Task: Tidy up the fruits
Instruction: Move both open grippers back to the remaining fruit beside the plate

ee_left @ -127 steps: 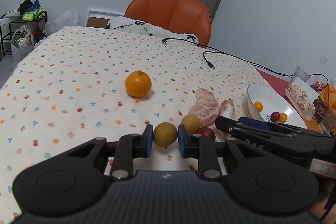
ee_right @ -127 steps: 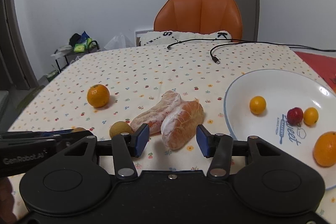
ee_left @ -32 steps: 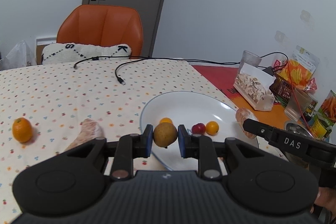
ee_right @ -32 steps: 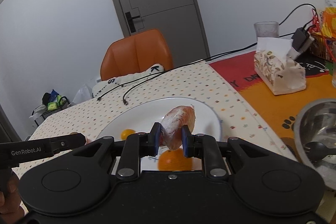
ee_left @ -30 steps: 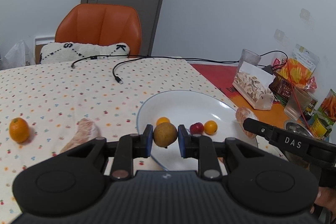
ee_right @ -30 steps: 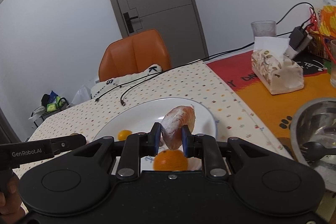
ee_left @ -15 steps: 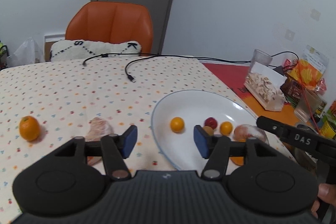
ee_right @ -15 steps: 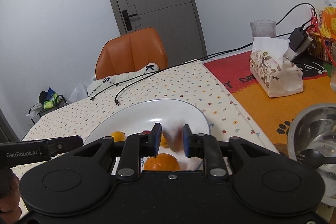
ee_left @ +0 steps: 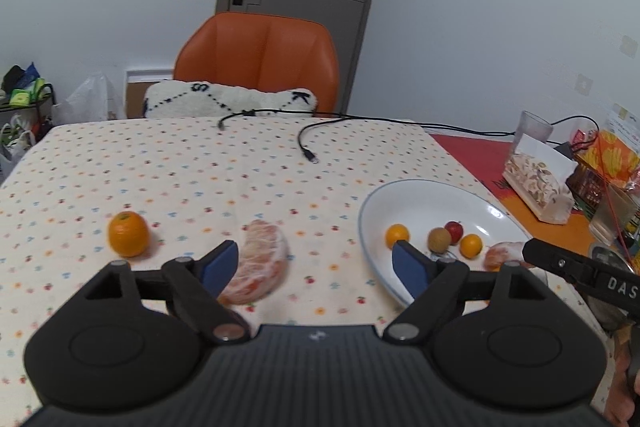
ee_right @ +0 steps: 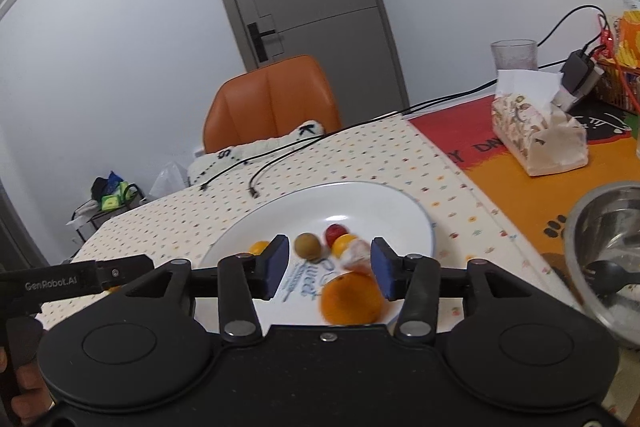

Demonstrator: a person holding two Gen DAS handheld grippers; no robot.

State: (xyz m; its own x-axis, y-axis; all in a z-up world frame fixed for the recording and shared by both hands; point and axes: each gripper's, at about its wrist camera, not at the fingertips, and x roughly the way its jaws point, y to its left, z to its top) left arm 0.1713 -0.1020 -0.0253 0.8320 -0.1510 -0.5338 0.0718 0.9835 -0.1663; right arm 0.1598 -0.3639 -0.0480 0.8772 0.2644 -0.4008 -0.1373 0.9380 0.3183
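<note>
The white plate holds a brown round fruit, a red fruit, two small oranges and a wrapped pomelo segment. My left gripper hangs over the tablecloth left of the plate, its jaws opening with nothing between them. Beyond its left finger lie a second wrapped pomelo segment and an orange. My right gripper is over the plate, its jaws opening. The blurred pomelo segment lies free below them, beside a large orange and the brown fruit.
A tissue box and a glass stand on the orange mat to the right. A metal bowl with a spoon sits at the right edge. Black cables cross the far tablecloth before an orange chair.
Both grippers went from shut to open. The brown fruit left my left gripper and the pomelo segment left my right one; both now lie in the plate. My left gripper swung left.
</note>
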